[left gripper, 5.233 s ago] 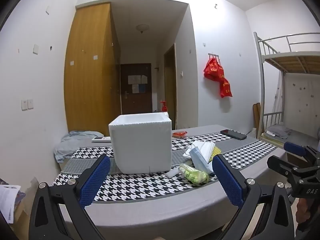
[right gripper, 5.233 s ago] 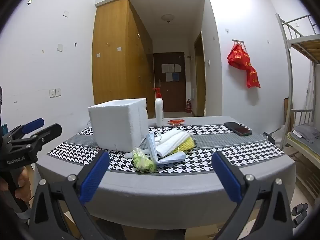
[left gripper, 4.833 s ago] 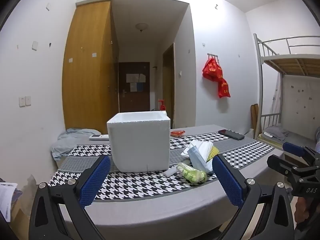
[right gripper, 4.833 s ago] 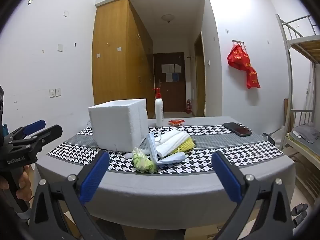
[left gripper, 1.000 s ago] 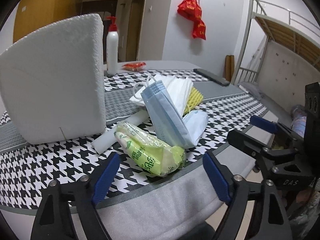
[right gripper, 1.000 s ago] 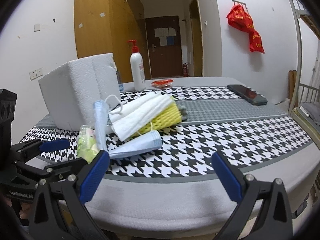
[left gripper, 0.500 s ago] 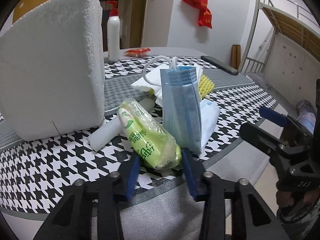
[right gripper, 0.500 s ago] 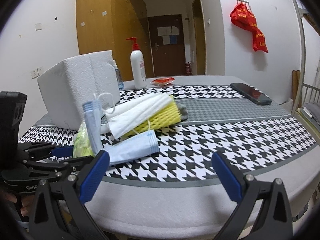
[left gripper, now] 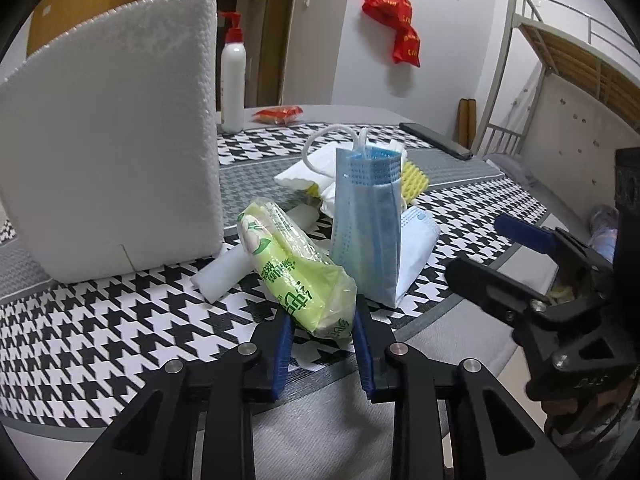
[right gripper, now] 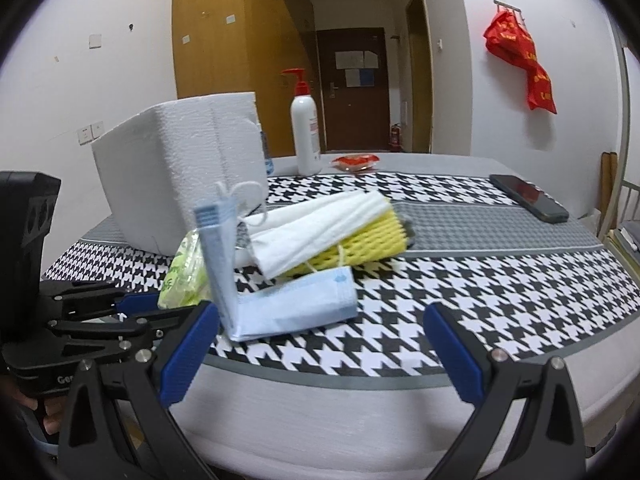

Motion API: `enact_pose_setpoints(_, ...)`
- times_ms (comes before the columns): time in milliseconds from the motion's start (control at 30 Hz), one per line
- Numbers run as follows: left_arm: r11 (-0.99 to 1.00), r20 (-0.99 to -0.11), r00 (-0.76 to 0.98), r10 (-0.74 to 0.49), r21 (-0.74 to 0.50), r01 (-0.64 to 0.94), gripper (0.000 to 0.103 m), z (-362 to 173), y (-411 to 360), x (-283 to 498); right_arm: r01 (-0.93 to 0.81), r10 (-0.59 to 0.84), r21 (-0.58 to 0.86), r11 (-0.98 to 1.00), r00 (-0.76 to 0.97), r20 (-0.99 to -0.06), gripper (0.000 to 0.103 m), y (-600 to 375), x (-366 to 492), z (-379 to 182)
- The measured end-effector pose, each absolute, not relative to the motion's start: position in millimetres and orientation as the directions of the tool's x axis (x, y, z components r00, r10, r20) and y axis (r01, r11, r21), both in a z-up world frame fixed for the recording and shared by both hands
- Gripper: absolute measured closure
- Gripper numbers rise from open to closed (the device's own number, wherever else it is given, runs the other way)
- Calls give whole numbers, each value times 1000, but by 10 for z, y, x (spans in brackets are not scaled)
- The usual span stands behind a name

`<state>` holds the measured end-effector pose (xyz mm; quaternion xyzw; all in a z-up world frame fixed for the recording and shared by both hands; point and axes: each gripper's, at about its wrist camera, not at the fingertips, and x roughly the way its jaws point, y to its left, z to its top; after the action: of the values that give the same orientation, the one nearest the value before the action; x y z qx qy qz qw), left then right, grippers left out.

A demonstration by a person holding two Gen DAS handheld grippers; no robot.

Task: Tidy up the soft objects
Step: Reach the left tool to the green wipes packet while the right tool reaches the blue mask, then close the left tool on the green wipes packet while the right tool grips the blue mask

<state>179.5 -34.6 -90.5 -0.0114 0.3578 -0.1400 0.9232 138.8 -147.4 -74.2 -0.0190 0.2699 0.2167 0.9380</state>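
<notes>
A green plastic tissue pack [left gripper: 292, 268] lies on the houndstooth tablecloth [left gripper: 100, 340] beside the white foam box [left gripper: 112, 160]. My left gripper [left gripper: 320, 320] is closing on its near end, with both blue pads against the wrapper. Behind it stands a folded stack of blue face masks [left gripper: 368, 220], with white cloths and a yellow foam net [right gripper: 360, 244] further back. My right gripper [right gripper: 320, 312] is open wide at the table's front edge, in front of the masks [right gripper: 296, 308], with nothing between its fingers.
A white pump bottle [right gripper: 305, 136] and a red packet [right gripper: 356, 161] stand at the back. A dark phone [right gripper: 528, 198] lies at the far right. A small white foam piece [left gripper: 224, 272] rests against the box. A bunk bed frame [left gripper: 560, 52] is to the right.
The left gripper's jaws have narrowed from wide apart to touching both sides of the green tissue pack. The right gripper has drawn slightly closer to the masks.
</notes>
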Motion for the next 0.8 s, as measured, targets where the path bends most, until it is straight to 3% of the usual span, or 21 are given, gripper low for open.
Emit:
enact_pose_setpoints(500, 968, -601, 761, -244, -113, 222, 74, -785, 13, 1538, -481, 436, 68, 874, 715, -547, 0, -1036, 1404, -795)
enact_pose_setpoints(700, 972, -587, 776, -232, -118, 201, 74, -784, 187, 1463, -493, 431, 51, 869, 701, -568, 8, -914, 1453, -822)
enact_pose_setpoints(800, 973, -580, 782, -228, -121, 195, 74, -779, 241, 1421, -493, 430, 63, 868, 683, -590, 17, -880, 1502, -860)
